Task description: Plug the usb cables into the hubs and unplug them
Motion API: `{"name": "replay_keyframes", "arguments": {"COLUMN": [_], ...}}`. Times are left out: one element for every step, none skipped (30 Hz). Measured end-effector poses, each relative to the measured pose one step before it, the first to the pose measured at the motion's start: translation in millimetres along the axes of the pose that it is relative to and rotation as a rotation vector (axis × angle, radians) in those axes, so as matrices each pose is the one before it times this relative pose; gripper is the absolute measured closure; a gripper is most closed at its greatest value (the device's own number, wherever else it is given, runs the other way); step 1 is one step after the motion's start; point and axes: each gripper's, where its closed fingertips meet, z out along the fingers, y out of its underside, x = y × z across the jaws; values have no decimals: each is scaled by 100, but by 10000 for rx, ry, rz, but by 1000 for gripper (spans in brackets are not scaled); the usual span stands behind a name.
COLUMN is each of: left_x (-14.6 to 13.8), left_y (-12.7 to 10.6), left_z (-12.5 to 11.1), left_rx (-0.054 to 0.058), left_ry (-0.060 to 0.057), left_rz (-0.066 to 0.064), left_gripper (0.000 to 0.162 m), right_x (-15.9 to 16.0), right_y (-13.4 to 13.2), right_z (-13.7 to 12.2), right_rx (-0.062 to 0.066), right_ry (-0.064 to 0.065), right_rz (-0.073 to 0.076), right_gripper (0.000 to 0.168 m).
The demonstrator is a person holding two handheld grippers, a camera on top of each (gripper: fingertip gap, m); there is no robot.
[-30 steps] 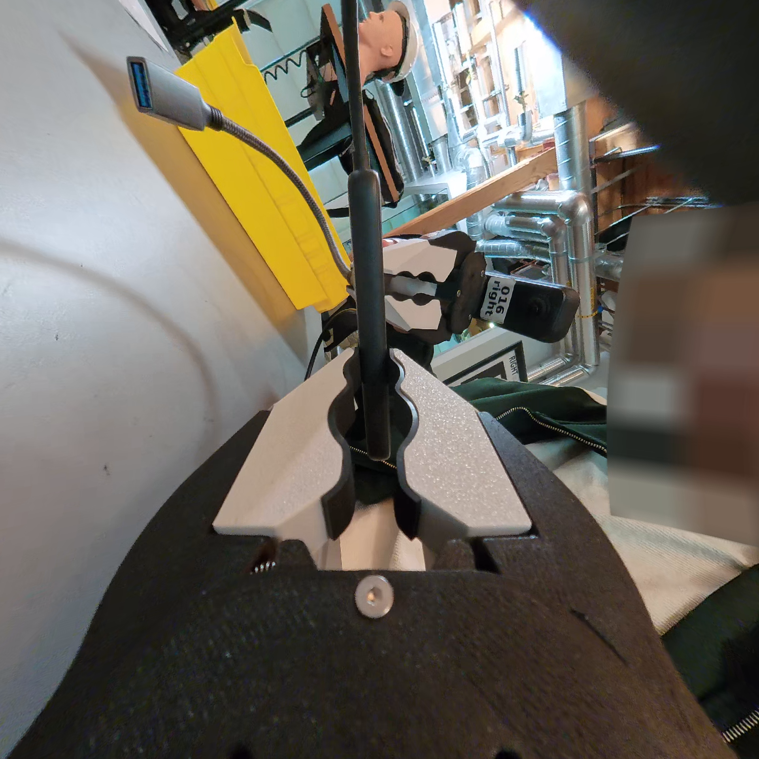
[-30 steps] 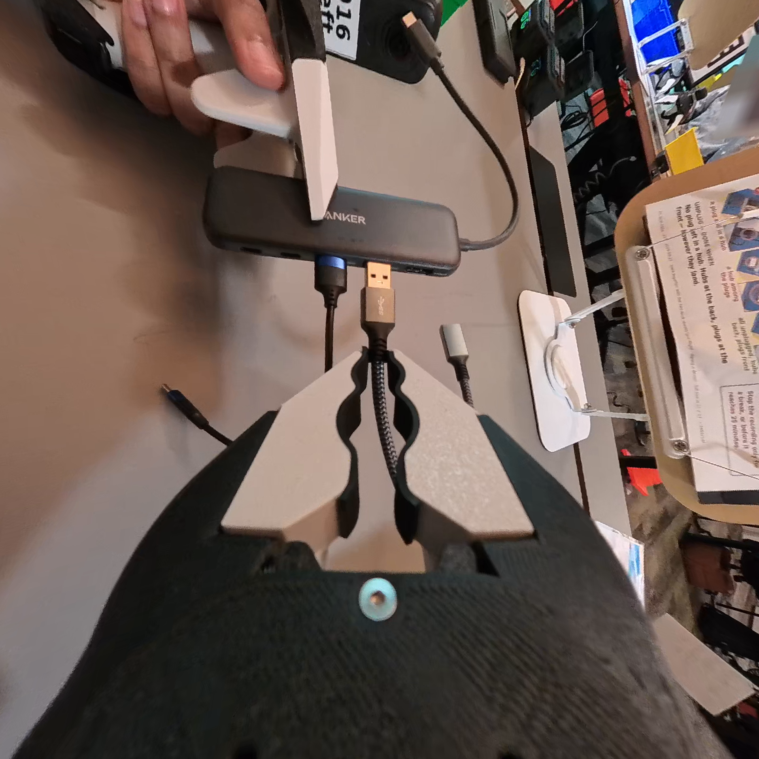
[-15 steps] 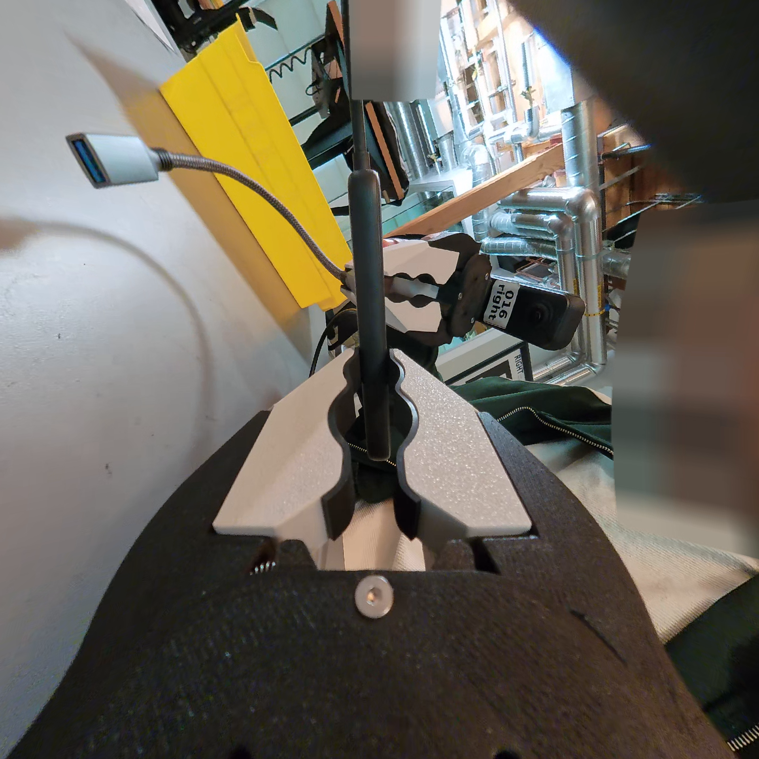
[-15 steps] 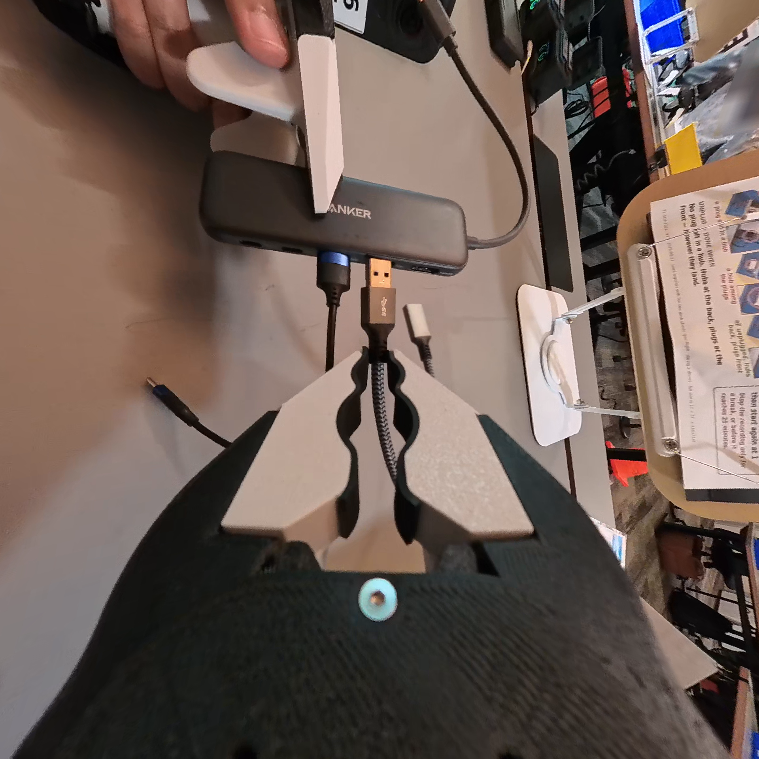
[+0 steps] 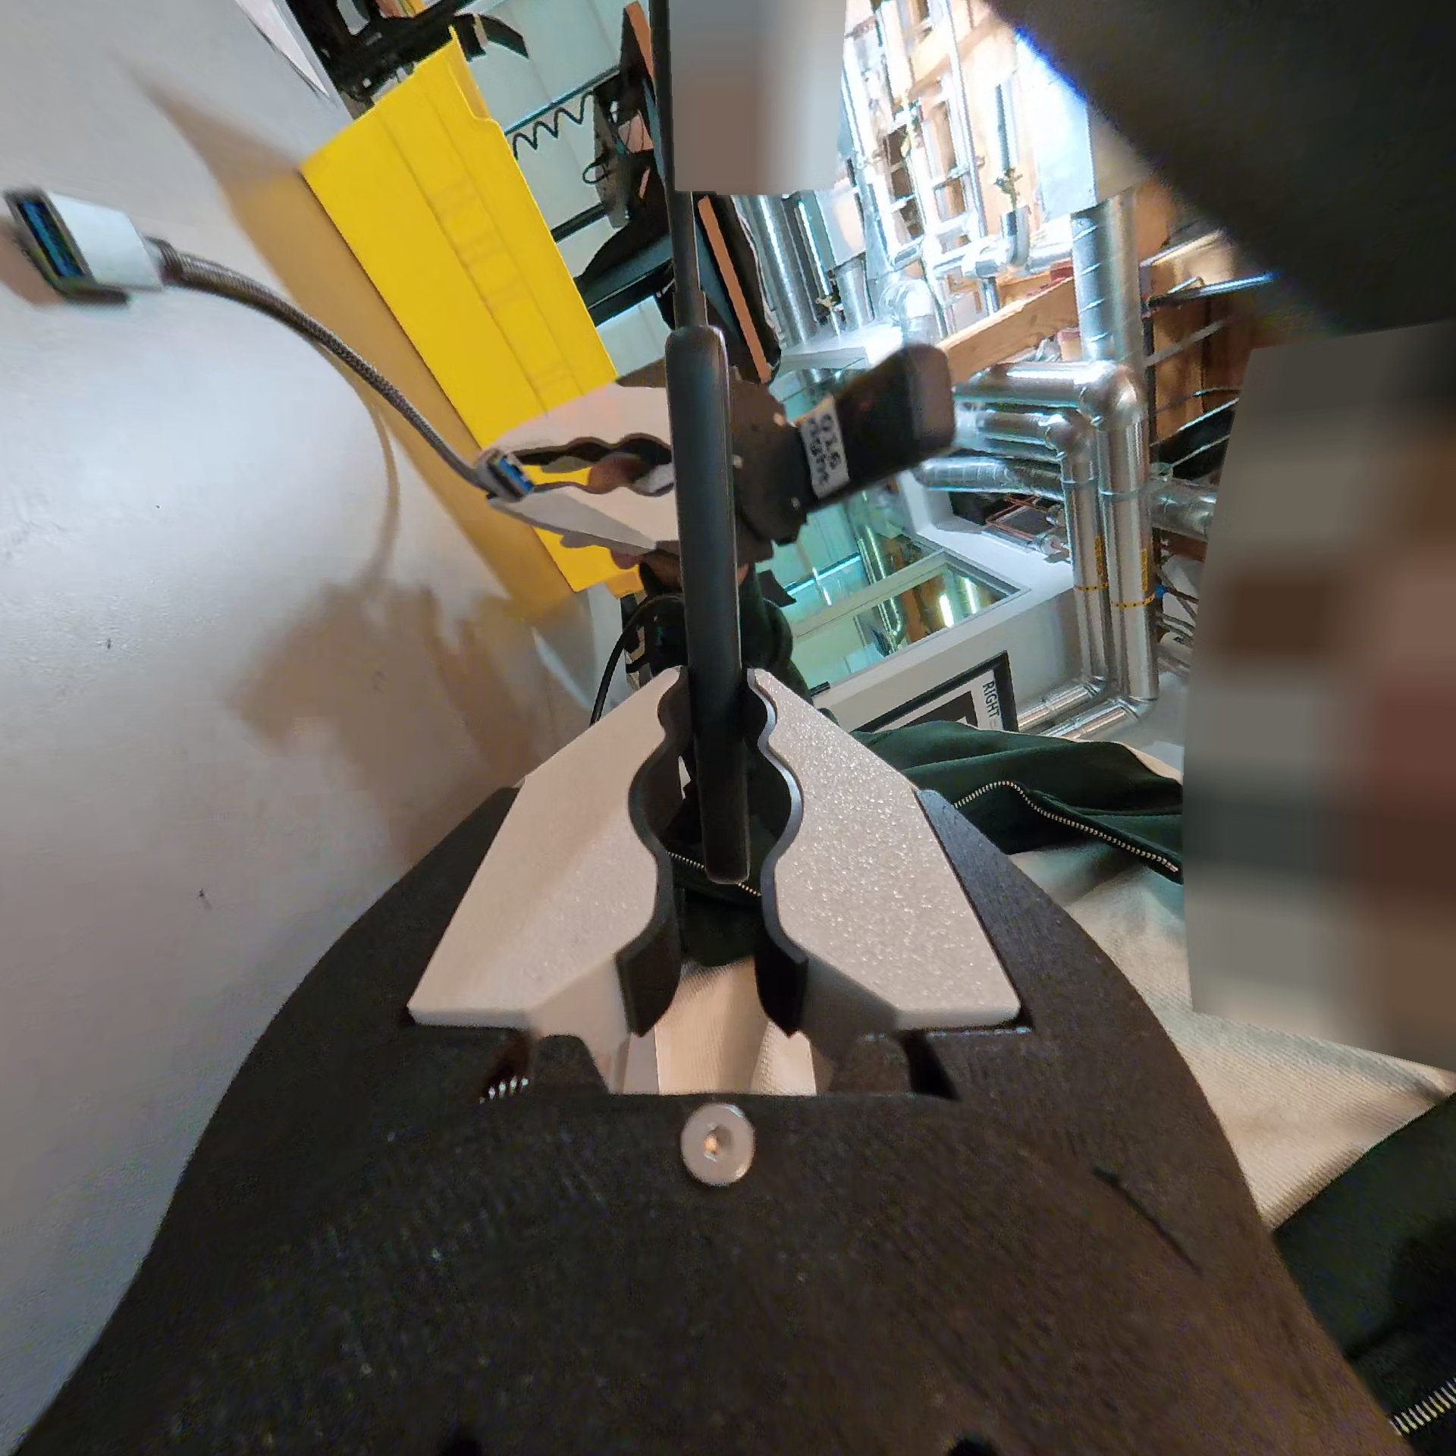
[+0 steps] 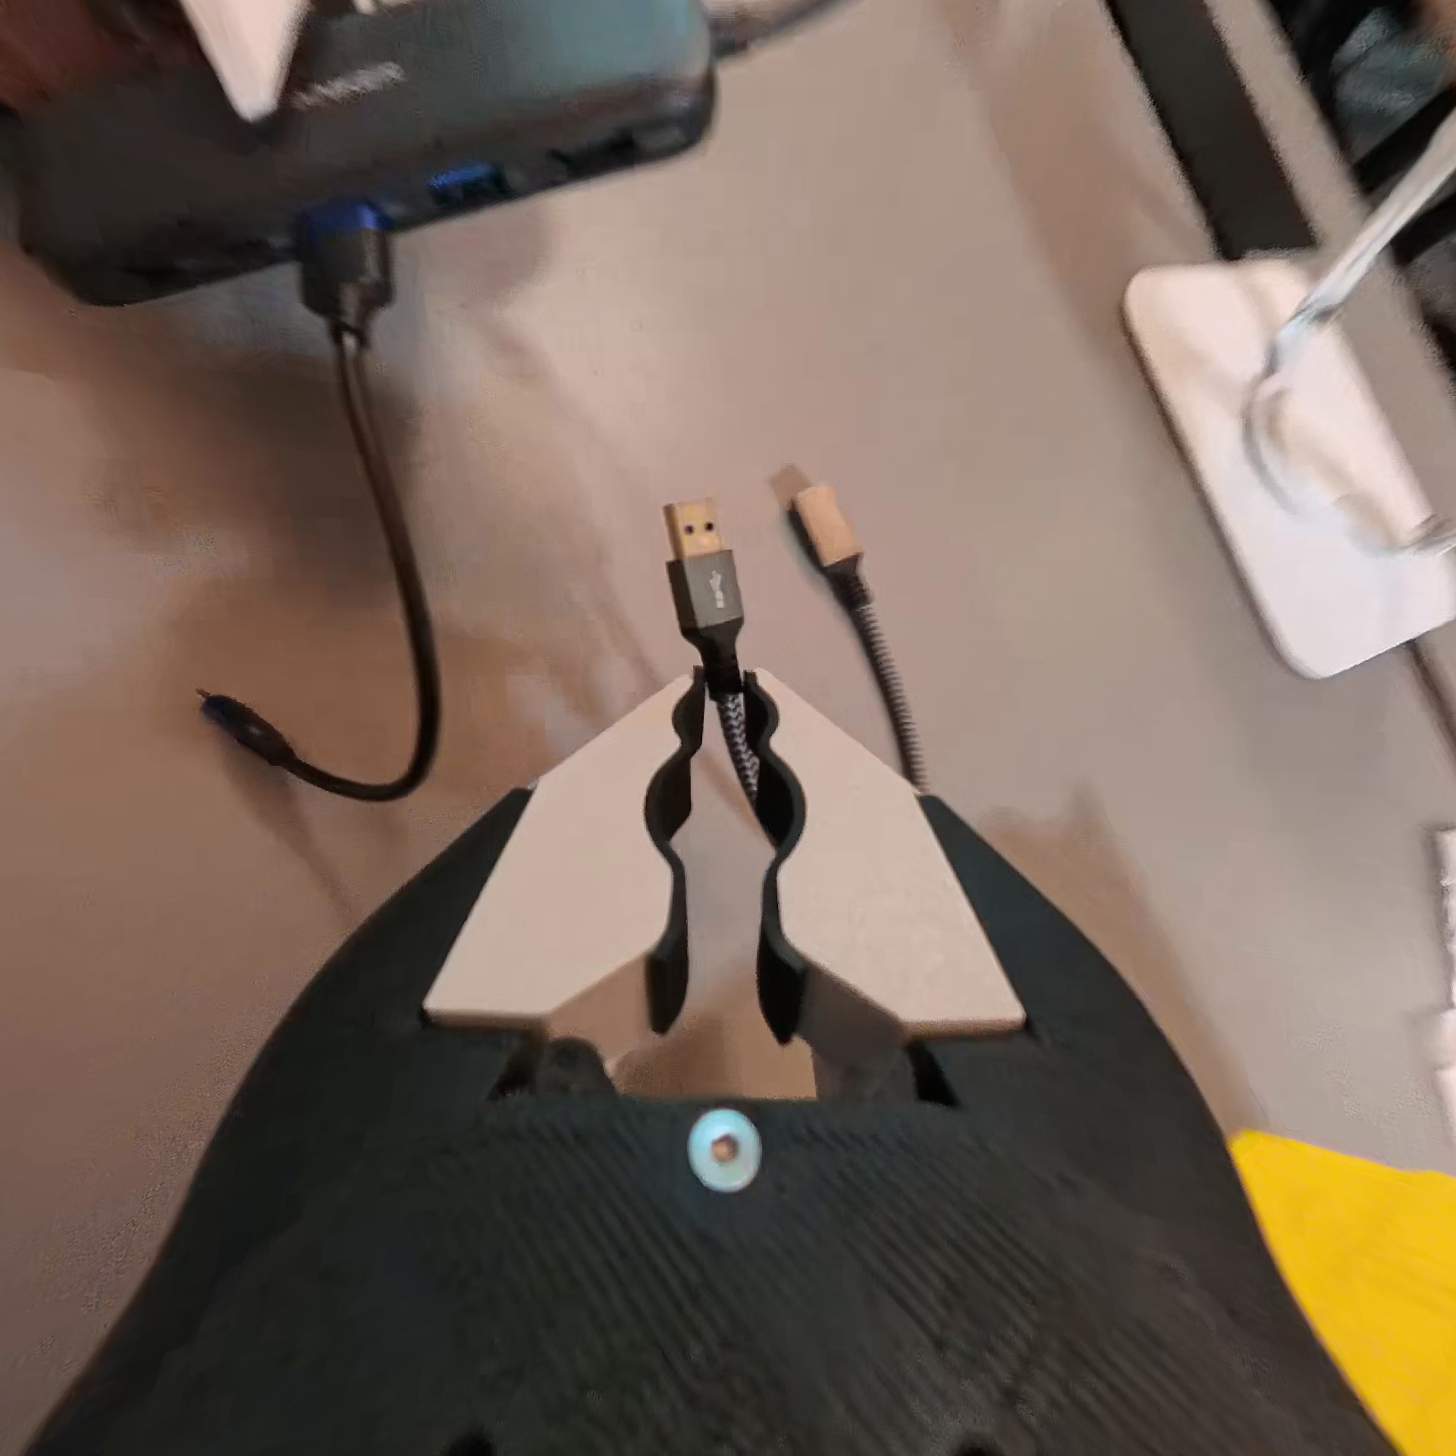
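The right gripper (image 6: 721,677) is pinching the braided cable (image 6: 741,748) just behind its plug (image 6: 701,551), jaws clenched on the strain relief, and the gold-tipped plug is pointing free into the air, well apart from the hub (image 6: 378,118) at the far left of the right wrist view. The left gripper (image 5: 713,693) is clamping that dark hub (image 5: 705,551) edge-on between its closed jaws, so in the left wrist view the hub is showing as a narrow upright bar. A black cable (image 6: 394,551) is sitting plugged into the hub's near edge, its loose end (image 6: 244,725) lying on the table (image 6: 906,354), and beside it a blue port (image 6: 465,181) looks empty. Another braided lead with a pale connector (image 6: 823,528) is lying just right of the held plug. The step in hand reads as unplugging, with the plug already clear of the hub. The next move probably calls for laying this cable down near the front, then gripping the black plug close to its body and pulling straight out while the left gripper is bracing the hub
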Motion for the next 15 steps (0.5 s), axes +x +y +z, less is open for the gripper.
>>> {"name": "replay_keyframes", "arguments": {"left_x": [9, 13, 19, 25, 21, 18, 20, 24, 17, 10, 6, 17, 2, 6, 7], "left_y": [-9, -10, -26, -23, -21, -4, 12, 31, 32, 41, 38, 29, 25, 11, 1], "left_z": [-2, -10, -9, -19, -11, -13, 3, 9, 18, 38, 24, 19, 12, 10, 0], "left_rx": [0, 4, 9, 10, 8, 3, -4, -14, -21, -23, -20, -16, -13, -5, 2], "left_ry": [8, 13, 17, 24, 23, 20, 21, 19, 9, 4, 12, 12, 2, -1, 9], "left_rz": [-3, -6, -13, -17, -17, -14, -16, -11, 0, -2, -6, -6, -1, 4, -4], "left_gripper": [153, 153, 153, 153, 153, 153, 153, 153, 154, 154, 153, 154, 153, 153, 154], "right_x": [-131, -151, -204, -219, -145, -61, -16, -2, -58, -107, -100, -70, -52, -57, -64], "right_y": [404, 221, 70, 43, 42, 97, 162, 164, 117, 46, 3, -31, -30, 15, 53], "right_z": [256, 207, 177, 148, 123, 128, 123, 164, 173, 183, 199, 194, 199, 205, 194], "right_rx": [22, 92, 158, 152, 110, 56, -4, -13, 27, 56, 60, 61, 43, 7, -24], "right_ry": [-393, -378, -380, -350, -252, -162, -98, -59, -66, -87, -77, -49, -29, -17, -7], "right_rz": [591, 536, 448, 357, 269, 177, 98, 41, 8, 7, 20, 18, -8, -49, -77], "right_gripper": [160, 160, 159, 160, 160, 160, 160, 161, 163, 161, 158, 154, 150, 148, 146]}}
